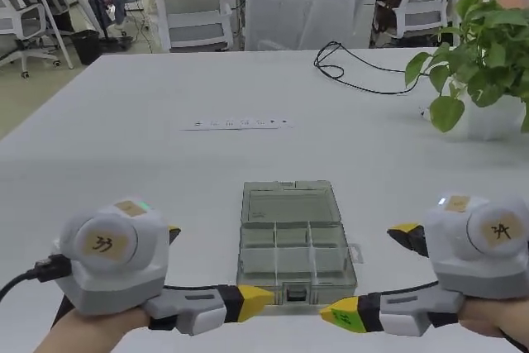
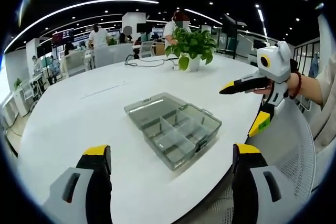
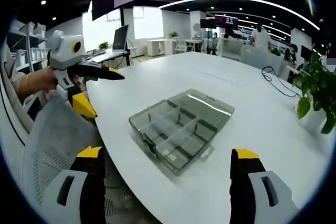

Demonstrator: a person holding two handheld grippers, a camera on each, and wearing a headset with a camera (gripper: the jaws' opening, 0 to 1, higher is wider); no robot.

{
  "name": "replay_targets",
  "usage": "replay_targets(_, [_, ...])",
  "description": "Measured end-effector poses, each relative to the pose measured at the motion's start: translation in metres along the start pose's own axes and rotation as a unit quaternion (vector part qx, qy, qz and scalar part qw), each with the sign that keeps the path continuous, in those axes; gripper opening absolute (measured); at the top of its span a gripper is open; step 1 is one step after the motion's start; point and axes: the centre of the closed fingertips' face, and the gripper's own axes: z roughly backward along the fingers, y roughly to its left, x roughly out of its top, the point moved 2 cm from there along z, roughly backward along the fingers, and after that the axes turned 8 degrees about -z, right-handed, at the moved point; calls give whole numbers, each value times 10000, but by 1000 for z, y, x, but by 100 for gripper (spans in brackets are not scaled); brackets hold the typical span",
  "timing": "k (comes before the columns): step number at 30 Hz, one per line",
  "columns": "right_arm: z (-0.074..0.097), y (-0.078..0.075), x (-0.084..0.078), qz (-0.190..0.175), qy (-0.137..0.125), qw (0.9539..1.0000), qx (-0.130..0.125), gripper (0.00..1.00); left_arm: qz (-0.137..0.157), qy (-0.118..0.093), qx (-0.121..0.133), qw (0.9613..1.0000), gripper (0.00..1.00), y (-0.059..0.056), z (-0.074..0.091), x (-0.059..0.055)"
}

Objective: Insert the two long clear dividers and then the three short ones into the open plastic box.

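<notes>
Left claw [image 2: 171, 149] apart, right claw [image 3: 167, 153] apart, one open box [image 1: 289, 204], dividers [image 1: 291, 246] inside.

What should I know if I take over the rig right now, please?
Left gripper: jaws open, empty, short of the box.
Right gripper: the same.
The open clear grey plastic box lies on the white table between them, with its lid folded back.
Done: clear dividers stand inside, splitting it into compartments. I cannot count them for certain.
Left: probably only confirming that all five are seated.
</notes>
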Motion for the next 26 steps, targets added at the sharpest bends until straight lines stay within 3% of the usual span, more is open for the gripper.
replay_targets(10, [-4,0,-3,13,51,10000,-20,100,137,6,155,9998,95,7,5,-4])
replay_targets(26, [-1,-8,1,-95,-22,9999,-95,100,92,9,133,9999,93,6,-2,-1])
